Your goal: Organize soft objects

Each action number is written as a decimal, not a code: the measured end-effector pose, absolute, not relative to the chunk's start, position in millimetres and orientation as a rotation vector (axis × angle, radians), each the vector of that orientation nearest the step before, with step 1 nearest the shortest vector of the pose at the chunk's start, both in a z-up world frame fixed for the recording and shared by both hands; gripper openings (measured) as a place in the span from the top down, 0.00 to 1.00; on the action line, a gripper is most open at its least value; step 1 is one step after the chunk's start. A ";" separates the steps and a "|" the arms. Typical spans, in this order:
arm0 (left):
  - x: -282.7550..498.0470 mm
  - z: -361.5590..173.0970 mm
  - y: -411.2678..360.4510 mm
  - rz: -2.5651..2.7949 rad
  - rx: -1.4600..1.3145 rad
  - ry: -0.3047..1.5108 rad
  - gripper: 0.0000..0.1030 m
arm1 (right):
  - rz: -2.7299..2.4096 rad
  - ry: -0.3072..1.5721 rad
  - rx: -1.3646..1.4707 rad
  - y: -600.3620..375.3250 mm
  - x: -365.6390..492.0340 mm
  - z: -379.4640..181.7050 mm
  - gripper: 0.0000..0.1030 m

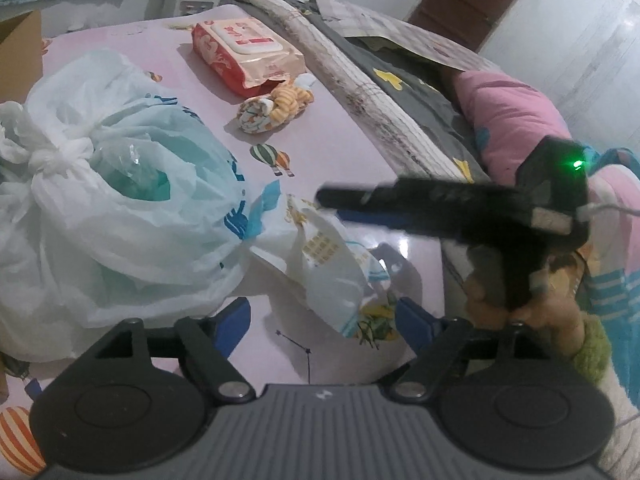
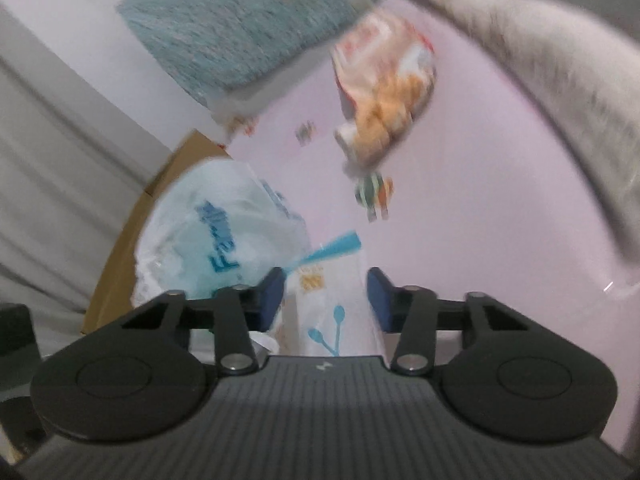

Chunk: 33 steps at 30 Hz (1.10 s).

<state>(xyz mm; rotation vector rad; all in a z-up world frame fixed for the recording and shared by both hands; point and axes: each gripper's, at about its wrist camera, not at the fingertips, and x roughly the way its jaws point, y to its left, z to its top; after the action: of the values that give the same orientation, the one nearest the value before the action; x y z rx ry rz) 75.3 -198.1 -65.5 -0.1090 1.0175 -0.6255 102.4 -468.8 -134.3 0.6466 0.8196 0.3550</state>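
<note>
Pink bedsheet (image 1: 344, 152) bears plastic bags (image 1: 120, 200); both grippers' jaws spread, grasping nothing.

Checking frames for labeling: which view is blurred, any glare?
Left wrist view: mostly sharp; only the black right gripper is motion-smeared, and there is a glare patch on the glossy pink bedsheet. Right wrist view: motion blur throughout, with the orange-and-white wet-wipes pack and the white plastic bag with blue lettering smeared.

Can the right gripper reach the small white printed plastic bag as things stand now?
Probably yes: the right gripper is open, and the small white printed plastic bag already lies between its blue fingers. Nothing stands between them.
</note>
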 end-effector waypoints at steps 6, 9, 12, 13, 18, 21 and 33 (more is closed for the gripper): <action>87.3 -78.0 -206.8 -0.594 -0.115 1.038 0.22 | 0.413 0.869 0.728 -465.7 86.7 -146.9 0.69; 86.7 -85.0 -213.2 -0.605 -0.101 1.065 0.22 | 0.414 0.895 0.798 -468.4 74.9 -151.3 0.69; 82.3 -91.8 -220.3 -0.620 -0.069 1.093 0.21 | 0.415 0.920 0.897 -469.9 63.8 -160.3 0.69; 81.0 -93.6 -223.0 -0.612 -0.051 1.099 0.20 | 0.416 0.926 0.929 -469.8 60.9 -164.0 0.69; 75.5 -99.3 -231.4 -0.572 0.032 1.108 0.20 | 0.425 0.948 1.030 -465.7 51.9 -173.6 0.69; 72.0 -99.8 -235.8 -0.547 0.089 1.092 0.21 | 0.429 0.956 1.054 -465.0 50.5 -175.7 0.67; 66.6 -101.8 -237.7 -0.512 0.140 1.069 0.30 | 0.386 0.961 0.995 -472.6 53.4 -164.3 0.57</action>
<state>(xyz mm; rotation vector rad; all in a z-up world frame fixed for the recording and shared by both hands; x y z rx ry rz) 66.6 -237.7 -101.8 0.1404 1.0686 -0.5119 53.4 -472.6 -164.3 0.9951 0.9609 0.3856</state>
